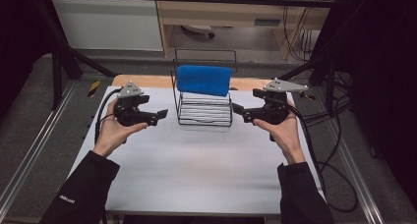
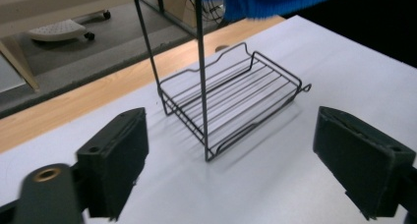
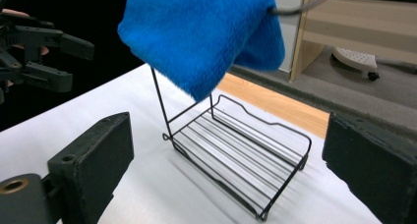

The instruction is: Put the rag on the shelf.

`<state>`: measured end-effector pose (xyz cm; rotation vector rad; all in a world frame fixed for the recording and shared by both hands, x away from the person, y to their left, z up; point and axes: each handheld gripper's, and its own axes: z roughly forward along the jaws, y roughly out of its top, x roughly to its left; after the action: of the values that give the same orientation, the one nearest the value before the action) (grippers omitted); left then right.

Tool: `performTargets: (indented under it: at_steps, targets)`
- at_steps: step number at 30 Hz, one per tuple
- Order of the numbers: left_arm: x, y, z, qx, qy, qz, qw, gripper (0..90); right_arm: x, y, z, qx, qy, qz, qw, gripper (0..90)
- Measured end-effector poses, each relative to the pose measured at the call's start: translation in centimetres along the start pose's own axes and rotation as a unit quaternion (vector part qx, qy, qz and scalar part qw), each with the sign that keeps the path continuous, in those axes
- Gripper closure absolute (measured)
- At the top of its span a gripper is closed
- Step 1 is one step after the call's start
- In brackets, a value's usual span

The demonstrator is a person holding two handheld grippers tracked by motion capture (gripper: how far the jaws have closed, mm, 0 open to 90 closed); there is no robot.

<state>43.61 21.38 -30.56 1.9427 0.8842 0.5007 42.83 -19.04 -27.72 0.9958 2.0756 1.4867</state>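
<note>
With the fluffy blue towel [image 1: 204,80] draped on the black wire rack [image 1: 205,113], draw both wide, empty tools [image 1: 163,114] [image 1: 237,108] away toward 6 o'clock without snagging it.

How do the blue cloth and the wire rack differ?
The cloth is soft, solid blue and hangs draped up high; the rack is thin black wire, see-through, and stands on the table. The cloth rests over the rack's top bar. Both sit between the two open grippers.

Blue towel [image 3: 201,35] draped over black wire rack [image 3: 241,155].
</note>
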Motion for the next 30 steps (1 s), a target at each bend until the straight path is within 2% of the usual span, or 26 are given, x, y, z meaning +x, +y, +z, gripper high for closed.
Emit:
performTargets:
  at_steps: [6,12,18,22,25,30]
  targets:
    - [0.3,-2.6,-0.7,0.004,-0.001,-0.005,1.0000,7.8,-0.3,-2.2,-0.3,0.010,-0.001,0.005,0.9999,3.1]
    - [0.7,-6.1,-0.9,0.006,-0.006,-0.013,0.9999,7.9,-1.0,-4.9,-0.8,0.022,0.001,0.022,0.9995,2.0]
    - [1.1,-9.4,-1.1,0.015,-0.003,-0.012,0.9998,8.1,-1.7,-7.9,-1.3,0.043,-0.004,0.038,0.9983,1.3]
    - [1.4,-11.1,-1.3,0.020,-0.005,-0.018,0.9996,8.2,-2.1,-9.8,-1.5,0.051,0.000,0.046,0.9976,0.6]
    - [1.6,-12.2,-1.4,0.026,-0.003,-0.021,0.9995,8.6,-2.3,-11.2,-1.7,0.062,0.009,0.040,0.9972,0.4]
    - [1.8,-14.0,-1.6,0.031,-0.002,-0.021,0.9993,9.1,-2.7,-13.4,-2.1,0.074,0.015,0.048,0.9960,0.4]
